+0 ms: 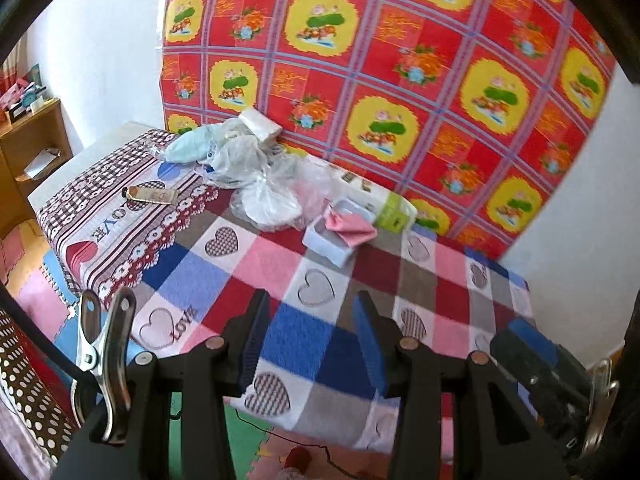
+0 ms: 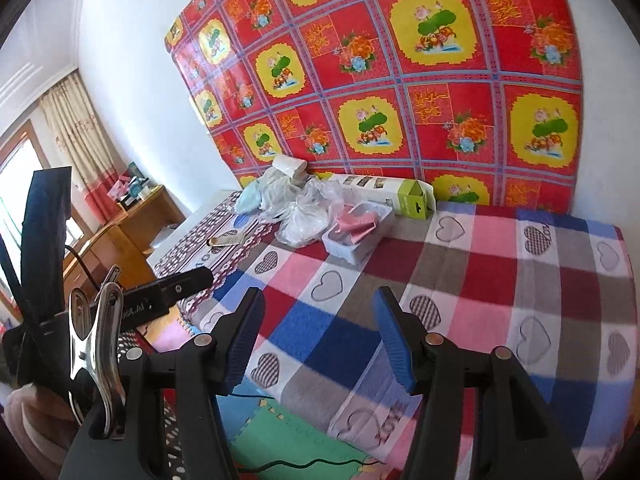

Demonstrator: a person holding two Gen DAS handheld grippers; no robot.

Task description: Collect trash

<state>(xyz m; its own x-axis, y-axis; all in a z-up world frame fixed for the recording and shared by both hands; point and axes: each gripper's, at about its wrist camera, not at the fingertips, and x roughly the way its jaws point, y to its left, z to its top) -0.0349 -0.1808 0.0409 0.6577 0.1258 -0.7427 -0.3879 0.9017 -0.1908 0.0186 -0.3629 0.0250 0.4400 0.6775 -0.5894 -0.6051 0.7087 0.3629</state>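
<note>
The trash sits in a heap at the far side of the bed (image 1: 304, 344), right up against the red flowered cloth (image 1: 400, 60) on the wall. There are crinkly clear plastic bags (image 1: 264, 184), a light blue bag (image 1: 188, 146), a white paper packet (image 1: 262, 123), a white tray (image 1: 336, 236) with a pink paper (image 1: 350, 228) lying in it, and a long white-and-green box (image 1: 384, 200) behind the tray. A small tube (image 1: 150, 195) lies alone on the patterned cloth, a little way from the heap.

Both claws are let go — nothing is between their blue pads. The left gripper (image 1: 316, 344) and the right gripper (image 2: 320, 340) hang over the near edge of the bed, well apart from the trash.

The step now looks like reaching in for the first piece. To do it well, I think each claw should go for one thing only. The plastic bags are soft and slippery, so it is best to pinch a bunched-up part, not a flat part. The tray is light and could tip — grab its rim gently so the pink paper stays inside. Come in low and slow so the claws do not snag the blanket.
</note>
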